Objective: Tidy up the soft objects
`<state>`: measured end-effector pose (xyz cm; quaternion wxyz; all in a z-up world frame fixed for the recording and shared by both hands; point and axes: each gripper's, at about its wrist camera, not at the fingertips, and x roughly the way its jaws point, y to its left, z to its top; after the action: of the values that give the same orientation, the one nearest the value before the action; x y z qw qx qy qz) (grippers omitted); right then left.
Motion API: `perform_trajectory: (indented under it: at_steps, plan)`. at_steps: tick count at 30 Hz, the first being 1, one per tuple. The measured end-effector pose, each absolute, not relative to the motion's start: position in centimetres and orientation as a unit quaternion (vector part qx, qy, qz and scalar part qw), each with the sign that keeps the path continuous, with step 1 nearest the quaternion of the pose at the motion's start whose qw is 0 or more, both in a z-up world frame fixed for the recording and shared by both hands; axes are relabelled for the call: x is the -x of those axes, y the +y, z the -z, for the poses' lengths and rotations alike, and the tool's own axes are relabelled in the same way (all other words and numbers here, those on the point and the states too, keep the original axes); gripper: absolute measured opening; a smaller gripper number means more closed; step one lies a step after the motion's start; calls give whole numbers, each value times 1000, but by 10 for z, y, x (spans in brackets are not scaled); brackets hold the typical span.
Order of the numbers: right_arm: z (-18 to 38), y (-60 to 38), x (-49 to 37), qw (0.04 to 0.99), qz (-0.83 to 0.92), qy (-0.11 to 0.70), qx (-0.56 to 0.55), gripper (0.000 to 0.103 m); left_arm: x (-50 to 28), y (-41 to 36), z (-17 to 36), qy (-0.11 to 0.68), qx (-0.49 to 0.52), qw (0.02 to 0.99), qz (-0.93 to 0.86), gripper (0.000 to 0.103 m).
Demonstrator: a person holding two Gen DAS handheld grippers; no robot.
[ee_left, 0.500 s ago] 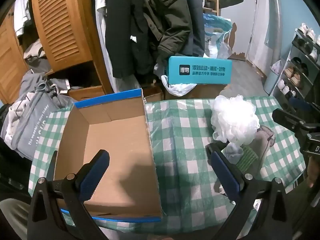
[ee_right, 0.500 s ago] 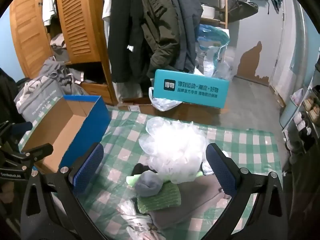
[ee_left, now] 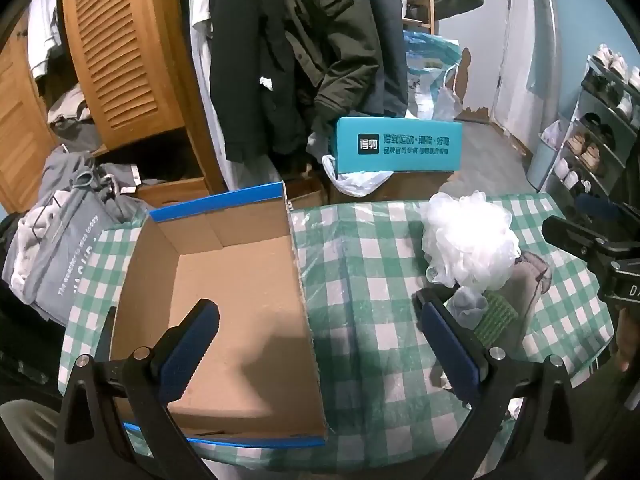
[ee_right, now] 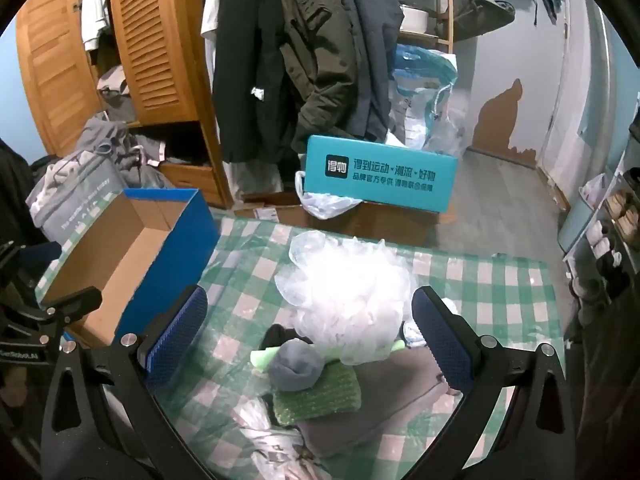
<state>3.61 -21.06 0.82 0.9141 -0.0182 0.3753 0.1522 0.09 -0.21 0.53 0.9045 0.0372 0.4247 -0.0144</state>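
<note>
A pile of soft things lies on the green checked tablecloth (ee_right: 248, 280): a white mesh bath pouf (ee_right: 348, 292) on top, a grey sock ball (ee_right: 294, 364), a green knitted cloth (ee_right: 320, 398) and a grey-brown cloth (ee_right: 384, 400). My right gripper (ee_right: 310, 328) is open and empty, its pads either side of the pile, just above it. An empty cardboard box with blue edges (ee_left: 236, 300) stands at the left. My left gripper (ee_left: 320, 328) is open and empty over the box's right wall. The pouf (ee_left: 470, 240) also shows in the left wrist view.
Crumpled clear plastic (ee_right: 272, 440) lies at the pile's near side. A teal box (ee_right: 380, 174) stands on cartons behind the table. Coats (ee_right: 304, 52) and a wooden wardrobe (ee_right: 160, 40) are beyond. A grey bag of clothes (ee_left: 60, 248) sits left; a shoe rack (ee_left: 600, 128) right.
Both grippers have barely shifted; nothing was taken hold of or let go.
</note>
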Motion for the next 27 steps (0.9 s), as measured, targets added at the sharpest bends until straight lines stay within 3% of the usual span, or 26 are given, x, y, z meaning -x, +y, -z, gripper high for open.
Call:
perform_trajectory:
  at_steps: [27]
  plan:
    - [-12,-213,-35,914,-151,376,17,101,-1,-3,0,426,-31,904,16,102]
